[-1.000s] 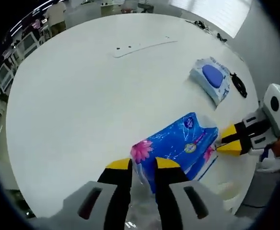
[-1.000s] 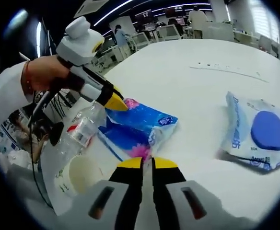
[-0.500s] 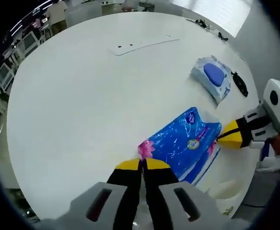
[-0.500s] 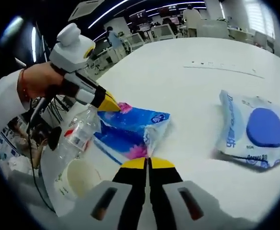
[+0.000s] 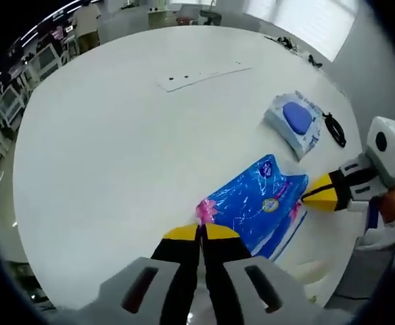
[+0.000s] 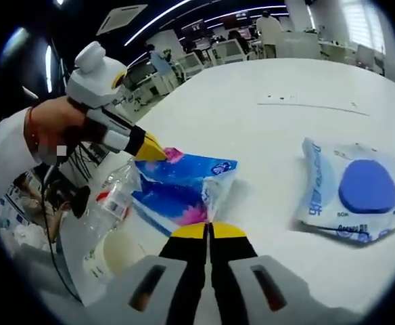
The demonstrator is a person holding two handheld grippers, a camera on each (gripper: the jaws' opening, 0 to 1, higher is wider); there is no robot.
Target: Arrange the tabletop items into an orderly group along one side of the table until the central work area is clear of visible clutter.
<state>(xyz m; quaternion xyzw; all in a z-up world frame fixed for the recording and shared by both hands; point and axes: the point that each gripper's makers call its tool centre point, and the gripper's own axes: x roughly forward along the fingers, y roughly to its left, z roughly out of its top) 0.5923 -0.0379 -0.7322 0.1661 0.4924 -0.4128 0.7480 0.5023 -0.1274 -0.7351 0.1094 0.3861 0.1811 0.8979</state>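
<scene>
Fingers of the left gripper (image 5: 201, 232) are pressed together on the pink-flowered corner of the blue tissue pack (image 5: 258, 206), which lies on the white table (image 5: 116, 142) at about 4 o'clock in the left gripper view. Opposite, the right gripper (image 5: 317, 196) comes in from 3 o'clock with its yellow tips closed on the pack's far end. In the right gripper view those same fingers (image 6: 210, 231) pinch the clear plastic flap of the pack at 6 o'clock, while the left gripper, held by a hand (image 6: 55, 128), clamps the other corner at 9 o'clock.

A wet-wipes pack (image 6: 356, 193) with a blue oval lid rests flat at 3 o'clock, apart from the tissue pack. A clear plastic bottle (image 6: 113, 193) lies on its side at 8 o'clock, touching the tissue pack, with a white paper cup (image 6: 120, 254) just beside it near the table edge. A black cable (image 5: 334, 128) sits beside the wipes.

The tabletop is broad, round-edged and glossy white, with a thin seam strip (image 5: 201, 74) at 12 o'clock. Beyond it stand desks, monitors (image 6: 228, 49) and ceiling light strips (image 6: 184, 8).
</scene>
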